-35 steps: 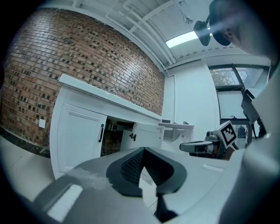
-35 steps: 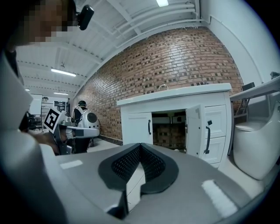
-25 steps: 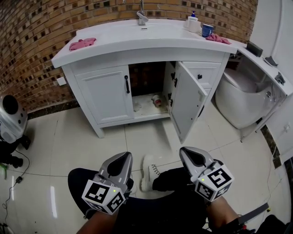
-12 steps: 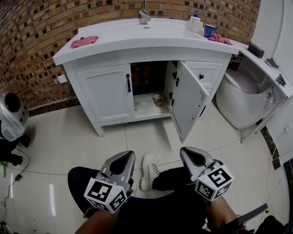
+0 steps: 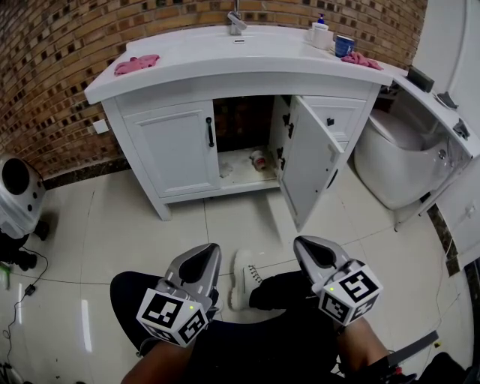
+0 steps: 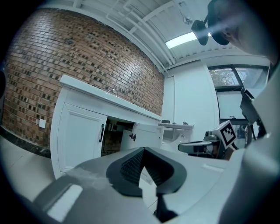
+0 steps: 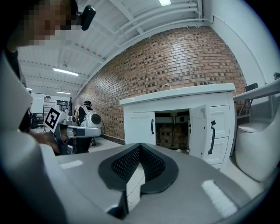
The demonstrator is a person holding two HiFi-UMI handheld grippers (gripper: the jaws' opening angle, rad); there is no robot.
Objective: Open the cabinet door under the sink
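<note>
The white sink cabinet (image 5: 225,82) stands against the brick wall. Its left door (image 5: 176,150) is closed, with a black handle (image 5: 209,132). Its right door (image 5: 309,163) is swung wide open toward me, and the dark inside (image 5: 241,124) shows. Both grippers hover low over my lap, well short of the cabinet. My left gripper (image 5: 204,257) and right gripper (image 5: 307,249) are shut and hold nothing. The open door (image 7: 199,130) and closed door (image 7: 141,127) also show beyond the right gripper (image 7: 140,149). The left gripper (image 6: 142,152) points at the cabinet (image 6: 81,131).
Pink cloths (image 5: 136,64) (image 5: 358,60), a blue cup (image 5: 343,46) and a soap bottle (image 5: 321,31) sit on the counter by the faucet (image 5: 236,22). A small can (image 5: 258,160) lies inside the cabinet. A white toilet (image 5: 397,161) stands right, a round grey appliance (image 5: 15,196) left.
The head view has shifted a little, so the cabinet sits slightly higher in the picture. Both grippers stay shut in nearly the same place. The right door remains open.
</note>
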